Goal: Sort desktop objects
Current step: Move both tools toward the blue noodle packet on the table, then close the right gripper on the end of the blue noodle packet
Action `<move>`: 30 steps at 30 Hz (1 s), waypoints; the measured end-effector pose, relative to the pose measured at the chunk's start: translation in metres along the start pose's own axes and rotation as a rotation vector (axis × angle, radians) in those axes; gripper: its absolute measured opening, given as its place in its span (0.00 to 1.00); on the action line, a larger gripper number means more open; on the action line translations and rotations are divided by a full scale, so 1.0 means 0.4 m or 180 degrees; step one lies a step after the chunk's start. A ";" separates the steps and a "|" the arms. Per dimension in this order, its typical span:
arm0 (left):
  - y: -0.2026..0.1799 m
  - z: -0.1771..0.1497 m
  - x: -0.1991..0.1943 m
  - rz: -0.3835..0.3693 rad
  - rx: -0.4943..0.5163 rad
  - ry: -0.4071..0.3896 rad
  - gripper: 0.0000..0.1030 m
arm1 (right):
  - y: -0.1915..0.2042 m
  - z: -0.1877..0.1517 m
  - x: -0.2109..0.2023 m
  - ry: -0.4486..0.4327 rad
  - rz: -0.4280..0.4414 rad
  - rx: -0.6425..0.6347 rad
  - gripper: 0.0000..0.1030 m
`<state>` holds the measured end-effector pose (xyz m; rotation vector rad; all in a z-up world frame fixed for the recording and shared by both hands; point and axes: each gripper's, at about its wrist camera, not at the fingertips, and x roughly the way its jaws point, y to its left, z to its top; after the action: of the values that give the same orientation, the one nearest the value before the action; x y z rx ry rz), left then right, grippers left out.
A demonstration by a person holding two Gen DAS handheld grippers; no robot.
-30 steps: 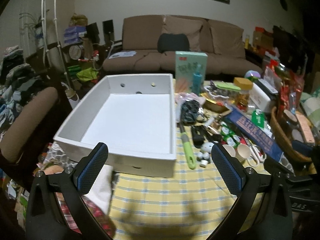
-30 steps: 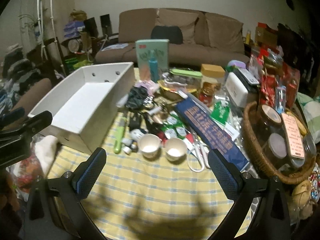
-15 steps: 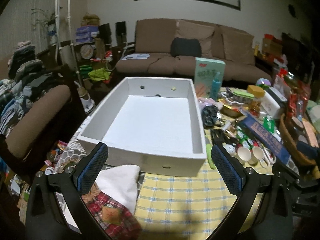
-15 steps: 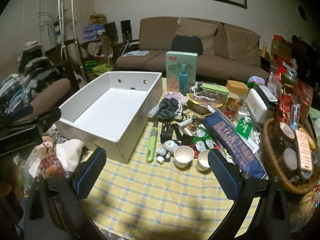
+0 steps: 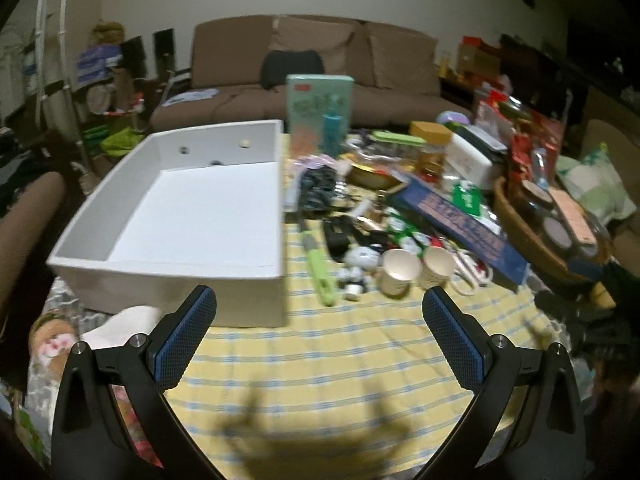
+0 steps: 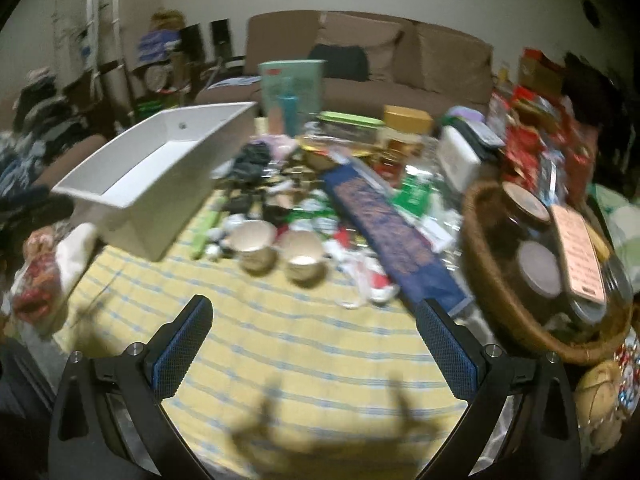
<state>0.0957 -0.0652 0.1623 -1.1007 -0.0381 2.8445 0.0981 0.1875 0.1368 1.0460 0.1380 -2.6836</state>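
Observation:
An empty white box [image 5: 188, 204] stands on the left of the yellow checked tablecloth [image 5: 340, 344]; it also shows in the right wrist view [image 6: 160, 172]. Right of it lies a heap of small objects: a green-handled tool [image 5: 318, 266], two small cups [image 5: 400, 270] [image 5: 438, 266], scissors [image 5: 468, 272], a long blue box [image 5: 460, 224] and a teal carton [image 5: 318, 114]. My left gripper [image 5: 318, 344] is open and empty, above the cloth short of the box and cups. My right gripper [image 6: 314, 352] is open and empty, short of the cups [image 6: 252, 242].
A wicker basket [image 6: 500, 308] with jars stands at the right edge. A white container [image 5: 468, 162] and red packets [image 6: 536, 148] are at the back right. Cloth and a soft toy [image 5: 56, 344] lie at the table's left edge. A brown sofa [image 5: 320, 64] is behind.
Both views have shifted right and nearer to the table; the small objects and cups now sit closer to centre. The right wrist view is blurred by motion. Both grippers stay open.

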 end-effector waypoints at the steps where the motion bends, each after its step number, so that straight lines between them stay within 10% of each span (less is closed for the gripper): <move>1: -0.016 0.006 0.012 -0.0035 0.0021 0.0020 1.00 | -0.024 0.003 0.002 -0.0008 -0.0022 0.0015 1.00; 6: -0.109 0.054 0.087 -0.0256 0.0128 0.0118 1.00 | -0.114 0.012 0.039 0.0047 -0.0123 -0.0016 0.95; 10: -0.166 0.111 0.162 -0.0407 0.0162 0.0245 0.95 | -0.170 -0.008 0.102 0.0314 -0.0070 0.0094 0.70; 14: -0.221 0.188 0.281 -0.0660 0.0088 0.0528 0.64 | -0.215 -0.034 0.164 0.0578 -0.0013 0.0419 0.68; 30: -0.327 0.241 0.677 -0.0726 -0.0409 0.1545 0.76 | -0.327 -0.056 0.261 0.0781 0.0152 0.1615 0.68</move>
<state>-0.1584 0.0916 0.0594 -1.6617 -0.2930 2.3378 0.0032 0.2961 0.0489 1.4942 -0.5434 -2.5940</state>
